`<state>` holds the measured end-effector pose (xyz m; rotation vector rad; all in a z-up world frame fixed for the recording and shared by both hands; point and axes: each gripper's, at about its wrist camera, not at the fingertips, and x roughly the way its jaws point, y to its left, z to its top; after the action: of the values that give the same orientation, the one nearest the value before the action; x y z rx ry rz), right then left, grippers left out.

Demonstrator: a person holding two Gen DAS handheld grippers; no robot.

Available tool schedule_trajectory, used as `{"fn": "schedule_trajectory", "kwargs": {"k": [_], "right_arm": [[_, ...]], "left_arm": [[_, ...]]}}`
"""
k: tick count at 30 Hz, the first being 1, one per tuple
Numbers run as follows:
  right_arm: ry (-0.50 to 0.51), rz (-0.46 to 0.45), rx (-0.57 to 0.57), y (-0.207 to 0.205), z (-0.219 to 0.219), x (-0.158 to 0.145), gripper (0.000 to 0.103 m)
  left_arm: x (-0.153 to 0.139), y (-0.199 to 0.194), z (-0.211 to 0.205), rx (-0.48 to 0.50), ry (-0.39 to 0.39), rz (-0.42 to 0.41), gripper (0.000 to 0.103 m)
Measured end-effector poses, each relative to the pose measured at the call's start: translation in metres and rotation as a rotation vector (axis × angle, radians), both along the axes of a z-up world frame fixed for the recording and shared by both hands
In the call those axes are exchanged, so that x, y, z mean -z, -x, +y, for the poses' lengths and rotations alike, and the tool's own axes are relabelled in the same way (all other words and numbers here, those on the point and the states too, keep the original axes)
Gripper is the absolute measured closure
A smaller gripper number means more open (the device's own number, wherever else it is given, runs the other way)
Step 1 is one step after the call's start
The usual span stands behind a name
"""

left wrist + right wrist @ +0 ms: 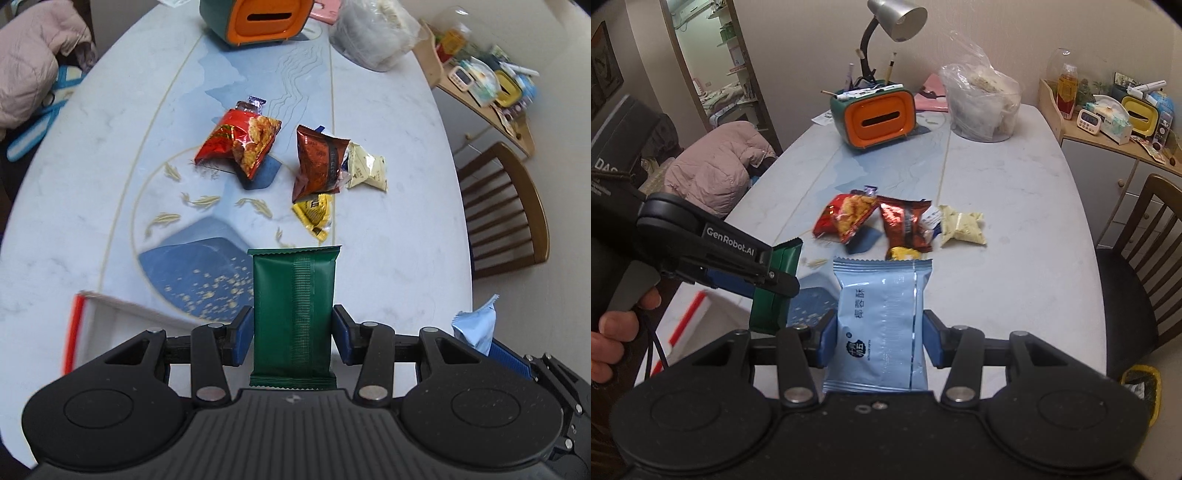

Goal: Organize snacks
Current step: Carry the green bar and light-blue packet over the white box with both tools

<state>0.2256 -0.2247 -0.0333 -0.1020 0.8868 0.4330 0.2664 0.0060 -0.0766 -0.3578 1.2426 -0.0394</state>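
The left gripper (293,334) pinches a dark green snack packet (294,314) between its blue pads, the packet standing upright along the fingers above the pale marble-patterned table (399,251). The right gripper (878,345) likewise clamps a light blue snack packet (881,325), its printed face toward the camera. In the right wrist view the left gripper appears at the left edge, gripped by a hand (613,332), with the green packet just beside the blue one. Farther along the table lies a loose cluster: a red chip bag (240,142), a brown packet (319,162) touching a cream packet (367,168), and a small yellow packet (314,216) just in front of the brown one. An orange-fronted tissue box (875,118) stands well beyond them.
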Motion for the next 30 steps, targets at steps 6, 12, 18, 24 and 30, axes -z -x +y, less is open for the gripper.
{"fn": "schedule_trajectory", "kwargs": {"k": [6,12,18,24,30], "right_arm": [[-0.006,0.013,0.007,0.029,0.021,0.003,0.056],[-0.020,0.048,0.007,0.051,0.040,0.017,0.056],[-0.018,0.101,-0.002,0.068,0.059,0.041,0.056],[0.010,0.158,-0.006,0.081,0.079,0.074,0.057],[0.039,0.212,0.009,0.086,0.087,0.104,0.057]], "left_arm": [[-0.008,0.030,0.012,0.084,-0.051,-0.018,0.059],[-0.004,0.058,0.022,0.168,-0.106,-0.021,0.059],[0.021,0.077,0.026,0.230,-0.151,0.030,0.059],[0.053,0.092,0.029,0.257,-0.194,0.086,0.059],[0.078,0.102,0.027,0.272,-0.227,0.111,0.059]]}}
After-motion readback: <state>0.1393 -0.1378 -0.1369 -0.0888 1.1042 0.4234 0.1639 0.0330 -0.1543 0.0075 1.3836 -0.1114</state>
